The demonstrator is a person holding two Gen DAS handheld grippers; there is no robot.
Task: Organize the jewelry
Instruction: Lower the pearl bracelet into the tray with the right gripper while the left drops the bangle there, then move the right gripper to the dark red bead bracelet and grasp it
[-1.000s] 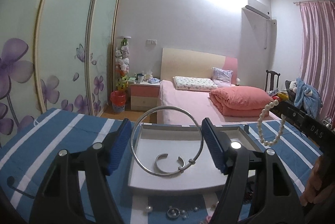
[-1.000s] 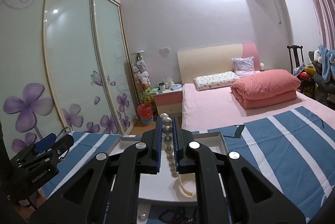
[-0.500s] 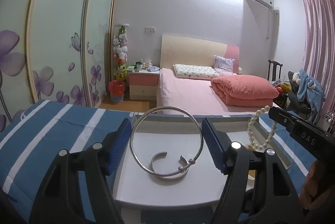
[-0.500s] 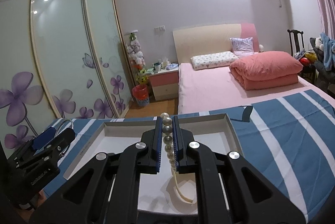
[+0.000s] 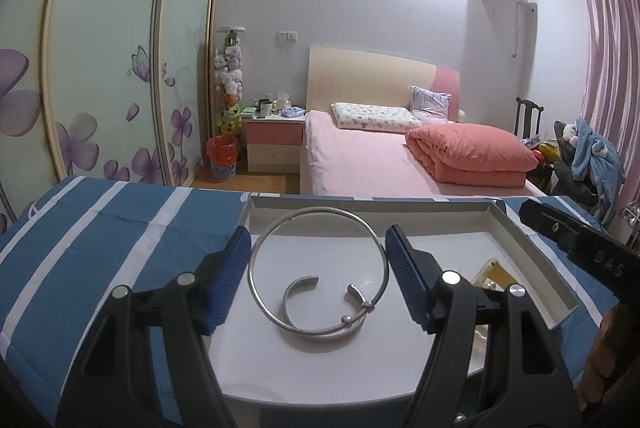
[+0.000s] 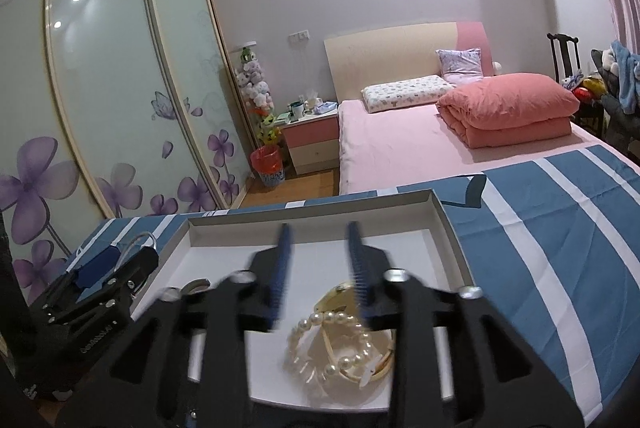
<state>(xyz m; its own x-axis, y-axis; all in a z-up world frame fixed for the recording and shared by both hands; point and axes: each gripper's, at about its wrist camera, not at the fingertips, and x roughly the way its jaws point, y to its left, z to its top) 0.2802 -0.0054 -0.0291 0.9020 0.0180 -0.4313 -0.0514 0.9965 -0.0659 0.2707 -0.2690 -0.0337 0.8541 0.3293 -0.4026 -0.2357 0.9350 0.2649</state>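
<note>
pearl bracelet (image 6: pixel 334 342) in tray (image 6: pixel 448 240), on bangle (image 6: pixel 360 368)

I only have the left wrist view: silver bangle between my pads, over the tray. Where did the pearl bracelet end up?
Observer: The pearl bracelet lies in the white tray, draped over a gold bangle.
Operator: Is the right gripper gripping it?
Observer: No. The right gripper has just been opening its jaws; the pearls lie below them, free of the pads.
Operator: Is my bangle clear of that pile?
Observer: Yes. The left gripper holds the silver bangle at the tray's left edge, apart from the pearls.
</note>
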